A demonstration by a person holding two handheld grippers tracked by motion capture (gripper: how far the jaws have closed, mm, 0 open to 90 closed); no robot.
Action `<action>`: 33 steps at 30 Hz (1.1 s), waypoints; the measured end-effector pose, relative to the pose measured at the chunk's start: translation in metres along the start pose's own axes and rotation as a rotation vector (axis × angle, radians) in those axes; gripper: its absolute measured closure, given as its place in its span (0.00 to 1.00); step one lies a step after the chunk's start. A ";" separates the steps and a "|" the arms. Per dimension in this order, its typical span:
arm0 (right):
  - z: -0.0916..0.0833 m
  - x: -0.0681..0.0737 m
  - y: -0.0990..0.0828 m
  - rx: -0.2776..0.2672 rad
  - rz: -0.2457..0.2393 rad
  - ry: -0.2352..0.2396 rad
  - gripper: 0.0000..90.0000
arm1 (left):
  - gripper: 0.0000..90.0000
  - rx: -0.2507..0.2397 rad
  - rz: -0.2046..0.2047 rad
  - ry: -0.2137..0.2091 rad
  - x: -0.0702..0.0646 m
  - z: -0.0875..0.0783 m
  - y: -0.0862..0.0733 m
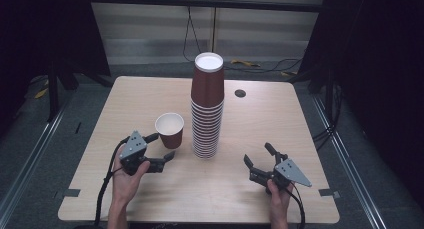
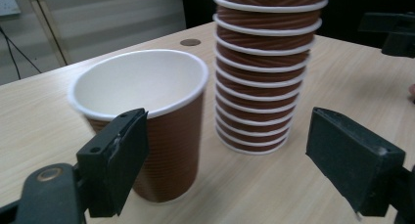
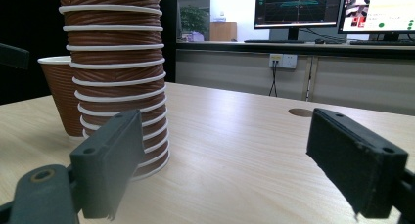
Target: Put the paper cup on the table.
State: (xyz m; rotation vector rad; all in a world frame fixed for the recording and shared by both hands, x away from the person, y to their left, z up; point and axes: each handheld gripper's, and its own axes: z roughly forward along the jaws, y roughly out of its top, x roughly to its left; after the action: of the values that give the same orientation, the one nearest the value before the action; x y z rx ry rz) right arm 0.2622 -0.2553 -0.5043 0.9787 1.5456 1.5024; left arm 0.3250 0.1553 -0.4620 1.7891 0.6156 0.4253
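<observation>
A tall stack of brown ribbed paper cups (image 1: 206, 114) stands upside down at the middle of the wooden table (image 1: 270, 124). One single brown cup (image 1: 169, 130) stands upright just left of it, white inside and with nothing in it. My left gripper (image 1: 164, 145) sits at that cup's near side, jaws apart. In the left gripper view the cup (image 2: 147, 101) rises just behind the left jaw, with the stack (image 2: 264, 77) beyond and the pads of the left gripper (image 2: 230, 160) not pressing it. My right gripper (image 1: 257, 154) rests open to the right of the stack. In the right gripper view the right gripper (image 3: 225, 160) has nothing between its jaws.
A round cable hole (image 1: 240, 93) lies in the table behind the stack. Dark curtains and stands flank the table, and cables (image 1: 260, 66) trail on the floor beyond its far edge. Monitors (image 3: 337, 11) sit on a bench in the right gripper view.
</observation>
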 end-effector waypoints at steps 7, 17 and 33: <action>0.000 0.000 0.000 0.000 0.000 0.000 0.15 | 0.18 -0.095 -0.041 0.015 -0.015 0.009 -0.013; 0.000 0.000 0.000 0.000 0.000 0.002 0.15 | 0.18 -0.133 -0.064 0.015 -0.030 0.013 -0.034; 0.000 0.000 0.000 0.000 0.000 0.002 0.15 | 0.18 -0.243 -0.088 0.058 -0.039 0.000 -0.054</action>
State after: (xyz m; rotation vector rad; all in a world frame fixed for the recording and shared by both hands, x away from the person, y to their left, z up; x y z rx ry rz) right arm 0.2621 -0.2554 -0.5043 0.9774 1.5474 1.5036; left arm 0.2835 0.1444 -0.5130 1.5178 0.6522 0.4727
